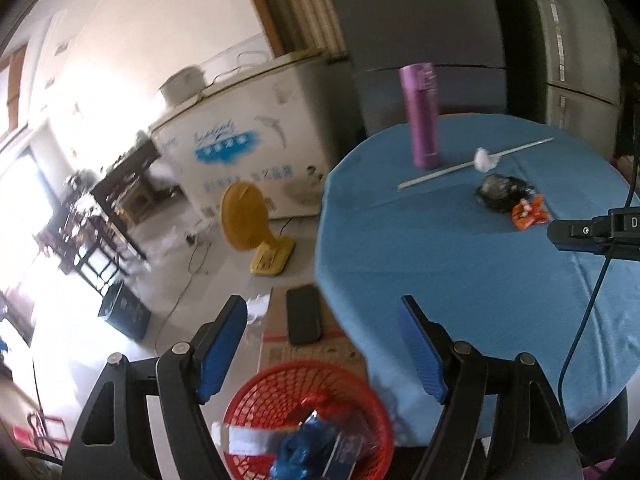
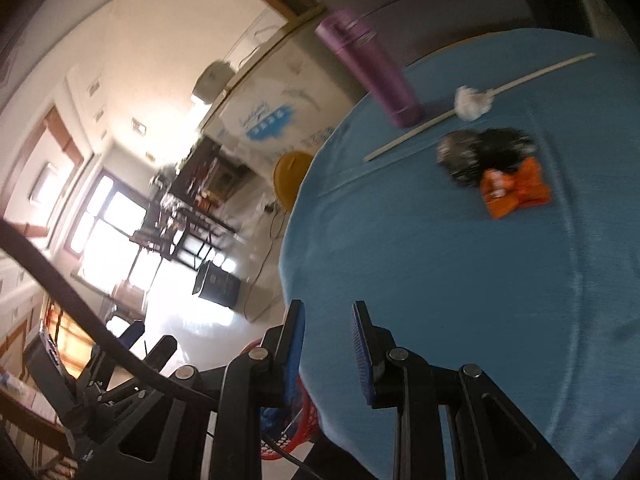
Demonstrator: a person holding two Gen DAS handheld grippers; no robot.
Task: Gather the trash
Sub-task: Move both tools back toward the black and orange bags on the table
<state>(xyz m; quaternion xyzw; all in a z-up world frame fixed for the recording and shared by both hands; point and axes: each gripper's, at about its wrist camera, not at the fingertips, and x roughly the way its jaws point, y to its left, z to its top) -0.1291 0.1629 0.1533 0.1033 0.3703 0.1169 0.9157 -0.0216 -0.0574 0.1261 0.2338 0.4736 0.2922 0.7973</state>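
Observation:
A red mesh basket (image 1: 280,384) stands on the floor beside the round table with a blue cloth (image 1: 460,264); blue and white wrappers (image 1: 304,448) lie in it. My left gripper (image 1: 324,344) is open and empty above the basket. On the table lie an orange wrapper (image 1: 528,212), a crumpled black bag (image 1: 500,192), a white paper wad (image 1: 485,159) and a thin white stick (image 1: 440,170). My right gripper (image 2: 328,356) is open and empty at the table's near edge, far from the orange wrapper (image 2: 514,190), black bag (image 2: 480,152) and white wad (image 2: 472,102).
A purple bottle (image 1: 421,116) stands at the table's far side, also in the right wrist view (image 2: 372,72). On the floor are a cardboard box (image 1: 276,336) with a black phone (image 1: 304,314) on it, a yellow fan (image 1: 248,224) and a white chest freezer (image 1: 248,132).

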